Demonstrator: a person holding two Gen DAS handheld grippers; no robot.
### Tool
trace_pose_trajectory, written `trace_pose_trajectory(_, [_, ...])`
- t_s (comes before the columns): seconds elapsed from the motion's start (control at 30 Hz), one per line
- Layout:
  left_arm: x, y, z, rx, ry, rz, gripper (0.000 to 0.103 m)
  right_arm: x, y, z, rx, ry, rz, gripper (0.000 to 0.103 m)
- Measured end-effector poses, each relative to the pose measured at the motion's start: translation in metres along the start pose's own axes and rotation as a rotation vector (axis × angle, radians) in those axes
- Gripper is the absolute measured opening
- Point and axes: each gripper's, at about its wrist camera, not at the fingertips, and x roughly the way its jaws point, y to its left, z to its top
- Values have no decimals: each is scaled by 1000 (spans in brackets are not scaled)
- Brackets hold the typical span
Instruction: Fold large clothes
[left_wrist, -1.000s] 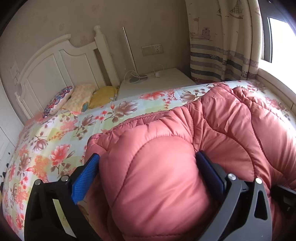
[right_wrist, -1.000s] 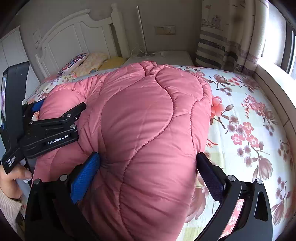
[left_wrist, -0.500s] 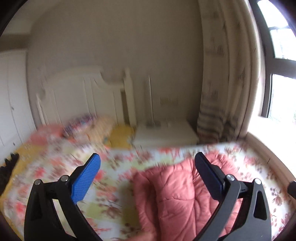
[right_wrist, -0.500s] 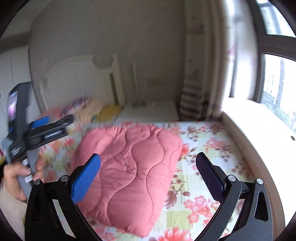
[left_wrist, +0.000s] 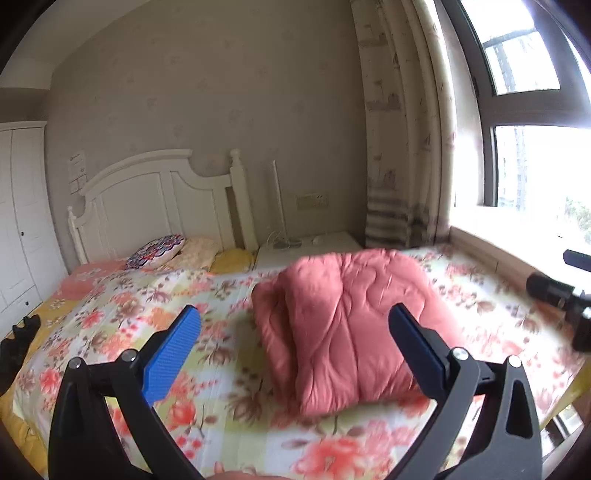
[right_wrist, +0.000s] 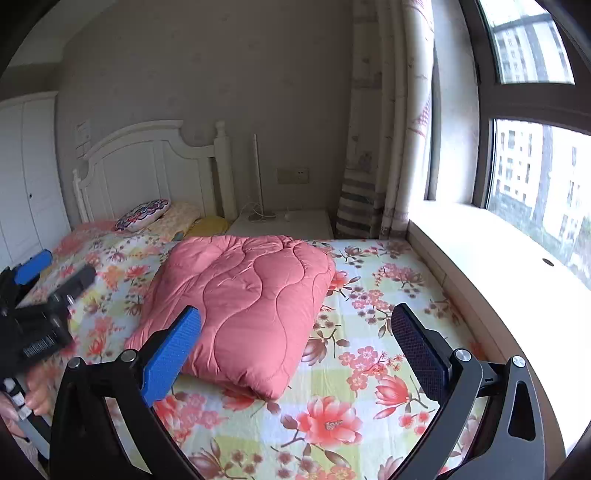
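Left tool (left_wrist: 293, 334): I see its fingers spread wide with nothing between them, raised above the bed; the blue pad sits lower left of the left wrist frame, the dark pad lower right.
Right tool (right_wrist: 295, 332): mine reads wide apart too and holds nothing, well clear of the fabric in the lower part of the right wrist frame.
Pink quilted garment (right_wrist: 243, 306): it lies folded into a puffy, roughly rectangular bundle on the bed, centre of both frames, with wavy stitch lines on top and a doubled edge at its near corner. Neither tool touches it.
Bed (right_wrist: 369, 369): floral sheet in pink, yellow and white under the bundle; bare sheet shows on every side of it.
Pillows (left_wrist: 157, 251): a patterned one and yellow ones lie at the head of the bed, upper left of centre, against the white headboard (left_wrist: 147, 199).
Nightstand (right_wrist: 284, 221): white, just behind the bundle, beside the striped curtain (right_wrist: 373, 147).
Window (right_wrist: 532, 166): bright, along the right edge of the frame, with a pale sill below it.
Hand (right_wrist: 33, 387): at the lower left edge of the right wrist frame, I can see fingers gripping the left tool's handle.
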Motion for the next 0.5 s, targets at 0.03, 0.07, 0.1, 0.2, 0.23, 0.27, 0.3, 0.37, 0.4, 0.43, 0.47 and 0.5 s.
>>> trace_pose_trajectory(0.03, [2,1,-4,0,5,0,101,-1,2,-4,-7,-4,7,99])
trace_pose_trajectory(0.07, [3,2,-9,-5,15,-2,101,-1,4,-6,-10,-2,14,99])
trace_pose_trajectory(0.1, [3,3,-11,-10,21,-3,101,0,6,-10,-11,6,25,99])
trace_pose_trajectory(0.2, [4,7,-17,-28,40,4,101,6,13,-17,-18,35,36,99])
trace_pose_trajectory(0.23, [3,7,-19,-32,40,5,101,8,17,-18,-24,41,37,99])
trace_pose_trajectory(0.27, [3,7,-20,-36,41,6,101,10,19,-20,-28,47,40,99])
trace_pose_trajectory(0.3, [3,9,-20,-38,43,5,101,12,22,-22,-33,55,47,99])
trace_pose_trajectory(0.37, [4,9,-21,-38,48,6,101,13,26,-25,-40,65,57,99])
trace_pose_trajectory(0.4, [4,9,-22,-38,50,5,101,15,29,-27,-44,71,61,99])
trace_pose_trajectory(0.43, [4,9,-22,-38,52,2,101,15,30,-28,-47,75,63,99])
trace_pose_trajectory(0.47, [4,9,-23,-40,54,-1,101,15,32,-29,-50,78,66,99])
trace_pose_trajectory(0.5, [3,9,-23,-42,55,-2,101,15,34,-30,-54,80,69,99])
